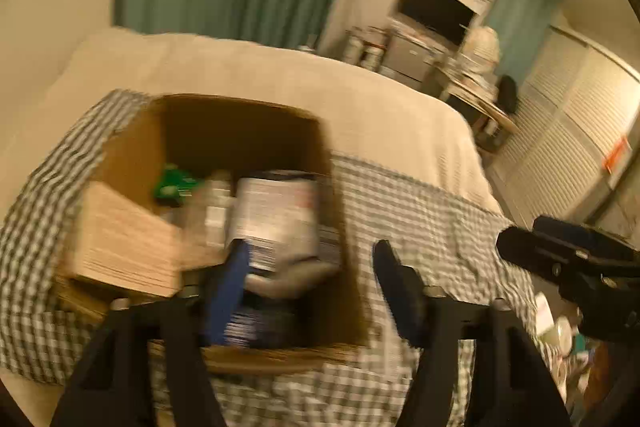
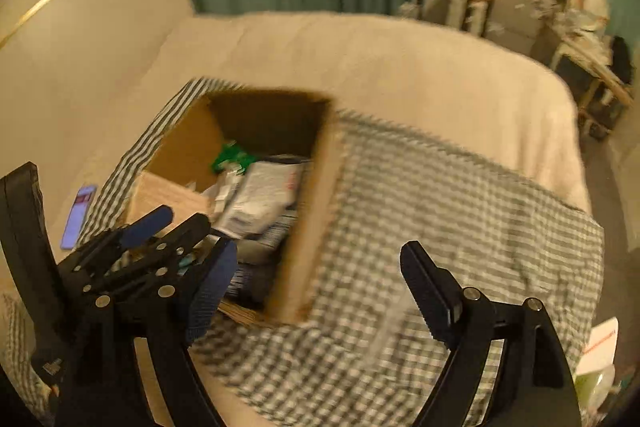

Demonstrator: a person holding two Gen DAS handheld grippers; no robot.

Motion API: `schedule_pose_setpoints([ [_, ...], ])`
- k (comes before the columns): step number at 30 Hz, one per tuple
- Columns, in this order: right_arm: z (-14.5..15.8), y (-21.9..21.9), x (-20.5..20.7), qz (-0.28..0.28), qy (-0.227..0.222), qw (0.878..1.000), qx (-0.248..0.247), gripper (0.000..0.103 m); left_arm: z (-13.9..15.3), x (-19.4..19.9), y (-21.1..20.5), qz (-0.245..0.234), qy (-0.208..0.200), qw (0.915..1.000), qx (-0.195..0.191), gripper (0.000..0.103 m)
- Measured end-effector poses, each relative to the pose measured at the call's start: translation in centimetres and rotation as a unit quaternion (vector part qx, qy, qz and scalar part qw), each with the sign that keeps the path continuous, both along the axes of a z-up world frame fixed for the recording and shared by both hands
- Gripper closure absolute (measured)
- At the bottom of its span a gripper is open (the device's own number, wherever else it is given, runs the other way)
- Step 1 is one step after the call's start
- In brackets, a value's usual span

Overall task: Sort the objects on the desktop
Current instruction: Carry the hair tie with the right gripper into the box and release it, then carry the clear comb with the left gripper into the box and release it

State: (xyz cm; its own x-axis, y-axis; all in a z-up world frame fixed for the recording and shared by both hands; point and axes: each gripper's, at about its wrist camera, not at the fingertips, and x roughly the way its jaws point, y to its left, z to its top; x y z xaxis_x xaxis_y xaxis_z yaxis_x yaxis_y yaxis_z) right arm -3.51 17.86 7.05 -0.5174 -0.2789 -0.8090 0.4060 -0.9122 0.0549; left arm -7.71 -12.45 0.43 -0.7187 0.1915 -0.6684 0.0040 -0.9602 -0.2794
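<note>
An open cardboard box (image 1: pixel 132 155) stands on a green-checked cloth (image 1: pixel 420 203) on a bed. Inside lie a white printed packet (image 1: pixel 276 211), a green item (image 1: pixel 172 183), a tan wooden block (image 1: pixel 124 239) and other blurred packets. My left gripper (image 1: pixel 316 267) is open and empty over the box's near right corner. In the right wrist view the box (image 2: pixel 316 227) sits left of centre, with the packet (image 2: pixel 264 199) and green item (image 2: pixel 232 155) inside. My right gripper (image 2: pixel 320 279) is open and empty above the cloth (image 2: pixel 460 211) by the box's right wall. The left gripper (image 2: pixel 160 227) shows at the left.
The right gripper's body (image 1: pixel 568 259) sits at the right edge of the left wrist view. A phone (image 2: pixel 78 211) lies on the beige bedspread (image 2: pixel 360 59) left of the cloth. Small items (image 1: pixel 560 331) lie at the cloth's right end. A green curtain, a TV and a cluttered desk stand beyond the bed.
</note>
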Motion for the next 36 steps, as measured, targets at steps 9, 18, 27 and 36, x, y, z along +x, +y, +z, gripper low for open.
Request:
schedule_pose_setpoints([
  [9, -2.6, 15.0, 4.5, -0.134, 0.117, 0.984, 0.006, 0.019, -7.4, 0.4, 12.5, -0.035, -0.038, 0.9986, -0.003, 0.018],
  [18, -14.6, 23.1, 5.7, -0.221, 0.078, 0.971, -0.034, 0.019, -18.7, -1.1, 17.3, -0.077, -0.115, 0.9892, -0.051, 0.027],
  [27, -17.6, 24.8, 5.6, -0.235, 0.037, 0.969, -0.07, 0.019, -18.7, -1.4, 17.5, -0.105, -0.093, 0.9895, -0.033, 0.077],
  [36, -14.9, 24.1, 6.6, -0.221, 0.057, 0.97, -0.079, 0.019, -10.3, -0.7, 15.4, -0.081, 0.0, 0.9965, -0.021, 0.077],
])
